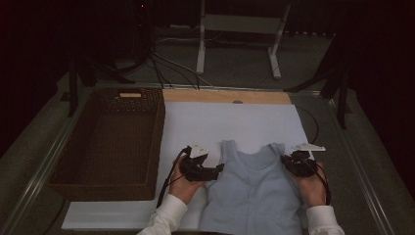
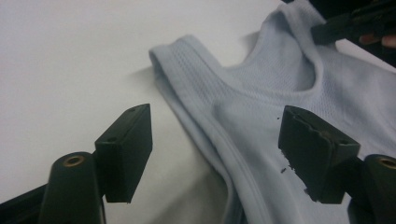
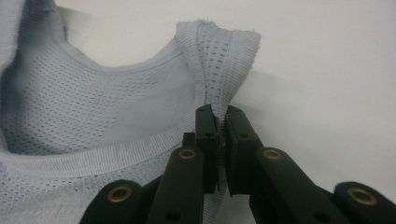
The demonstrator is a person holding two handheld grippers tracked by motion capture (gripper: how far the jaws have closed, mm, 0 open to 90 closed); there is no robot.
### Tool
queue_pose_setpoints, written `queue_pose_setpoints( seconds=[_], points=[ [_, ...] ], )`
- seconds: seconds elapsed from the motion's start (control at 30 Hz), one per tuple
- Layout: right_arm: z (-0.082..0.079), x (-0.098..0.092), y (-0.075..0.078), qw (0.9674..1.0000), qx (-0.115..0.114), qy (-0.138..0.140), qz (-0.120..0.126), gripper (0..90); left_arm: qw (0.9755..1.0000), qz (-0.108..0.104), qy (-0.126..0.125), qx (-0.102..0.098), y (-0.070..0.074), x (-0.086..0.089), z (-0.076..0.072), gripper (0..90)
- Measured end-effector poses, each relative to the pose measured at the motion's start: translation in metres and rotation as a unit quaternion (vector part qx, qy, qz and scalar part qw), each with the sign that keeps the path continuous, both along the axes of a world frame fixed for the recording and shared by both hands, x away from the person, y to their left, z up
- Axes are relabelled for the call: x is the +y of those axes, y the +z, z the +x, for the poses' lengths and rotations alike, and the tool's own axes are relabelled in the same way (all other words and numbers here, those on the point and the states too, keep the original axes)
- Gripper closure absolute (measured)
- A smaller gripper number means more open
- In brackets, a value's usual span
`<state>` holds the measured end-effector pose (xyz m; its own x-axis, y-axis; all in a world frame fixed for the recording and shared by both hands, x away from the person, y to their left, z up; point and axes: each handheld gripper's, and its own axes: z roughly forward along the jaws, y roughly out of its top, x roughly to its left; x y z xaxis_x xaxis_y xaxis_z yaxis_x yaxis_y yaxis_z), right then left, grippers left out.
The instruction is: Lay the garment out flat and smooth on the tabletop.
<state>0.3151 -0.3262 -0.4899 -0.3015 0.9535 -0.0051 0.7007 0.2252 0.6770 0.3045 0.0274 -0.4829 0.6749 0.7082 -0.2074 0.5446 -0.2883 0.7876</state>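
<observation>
Light blue mesh tank top (image 1: 252, 191) lies flat on the white table sheet (image 1: 195, 122), neckline toward 12 o'clock, hem running off the bottom edge at 6 in the high view. Wicker basket (image 1: 112, 142) sits at 9 o'clock of the top, just beside the sheet's left edge.

Right gripper (image 3: 222, 135): jaws together, clamped on the top's shoulder strap (image 3: 219, 60). In the right gripper view the strap's ribbed edge is pinched between the two black jaws and the strap end sticks up past them toward 12 o'clock. In the high view this gripper (image 1: 289, 160) sits at the garment's 2 o'clock corner, right hand (image 1: 311, 186) behind it toward 5.

Left gripper (image 2: 215, 149): jaws apart, fairly wide, not gripping. In the left gripper view the armhole edge (image 2: 201, 135) of the top runs between the two jaws; the jaw at 3 o'clock hangs over the fabric, the one at 9 o'clock over bare sheet. Cannot tell if either pad touches the cloth. The other shoulder strap (image 2: 173, 60) lies free toward 12 o'clock of the jaws. In the high view this gripper (image 1: 219, 169) points toward 3 o'clock at the garment's left armhole, left hand (image 1: 185, 185) behind it at 7.
</observation>
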Motion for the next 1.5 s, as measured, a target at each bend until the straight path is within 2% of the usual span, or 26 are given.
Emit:
queue_pose_setpoints(
  seconds=[0.27,0.43,0.57,0.63,0.77,0.87,0.93,1.03,1.1,1.17,1.23,1.3,1.37,1.43,1.5],
  points=[
    [0.002,-0.001,0.003,1.0,-0.006,-0.003,0.007,85.5,0.9996,0.005,-0.025,0.015,-0.007,-0.003,-0.008,36.6],
    [0.007,0.002,0.008,0.9998,-0.018,-0.008,0.008,85.5,0.9988,0.009,-0.035,0.033,-0.014,0.003,-0.016,40.0],
    [0.011,0.007,0.013,0.9995,-0.028,-0.007,0.009,85.5,0.9981,0.003,-0.04,0.047,-0.019,0.005,-0.017,43.1],
    [0.014,0.01,0.017,0.9994,-0.034,-0.004,0.007,85.5,0.9971,-0.002,-0.051,0.057,-0.019,0.003,-0.016,51.0],
    [0.019,0.013,0.026,0.9983,-0.057,-0.004,0.014,85.5,0.9962,0.014,-0.06,0.061,-0.021,-0.002,-0.017,76.9],
    [0.024,0.014,0.028,0.9983,-0.056,0.0,0.013,85.4,0.9969,0.022,-0.055,0.051,-0.018,-0.003,-0.017,83.0],
    [0.026,0.014,0.028,0.9986,-0.052,0.004,0.013,85.2,0.9977,0.017,-0.048,0.044,-0.015,0.0,-0.017,84.2],
    [0.028,0.015,0.024,0.9992,-0.034,0.014,0.018,84.3,0.9981,0.02,-0.039,0.042,-0.012,0.005,-0.017,84.9],
    [0.027,0.016,0.022,0.9992,-0.029,0.02,0.019,78.9,0.9984,0.023,-0.032,0.041,-0.011,0.008,-0.019,85.1],
    [0.025,0.016,0.021,0.9989,-0.031,0.025,0.022,66.8,0.9985,0.023,-0.025,0.043,-0.01,0.013,-0.021,85.2],
    [0.023,0.016,0.021,0.9987,-0.03,0.027,0.03,51.6,0.9986,0.02,-0.026,0.043,-0.01,0.016,-0.023,84.7],
    [0.021,0.017,0.021,0.9988,-0.029,0.031,0.027,39.3,0.9986,0.014,-0.031,0.04,-0.01,0.017,-0.024,82.0],
    [0.018,0.017,0.022,0.9987,-0.031,0.028,0.029,30.0,0.999,0.0,-0.03,0.033,-0.008,0.018,-0.025,70.7],
    [0.014,0.016,0.022,0.9983,-0.03,0.029,0.04,26.1,0.9991,-0.016,-0.026,0.029,-0.007,0.021,-0.025,57.3],
    [0.012,0.014,0.022,0.9982,-0.031,0.027,0.043,21.5,0.9992,-0.024,-0.022,0.022,-0.004,0.023,-0.025,47.5]
  ],
)
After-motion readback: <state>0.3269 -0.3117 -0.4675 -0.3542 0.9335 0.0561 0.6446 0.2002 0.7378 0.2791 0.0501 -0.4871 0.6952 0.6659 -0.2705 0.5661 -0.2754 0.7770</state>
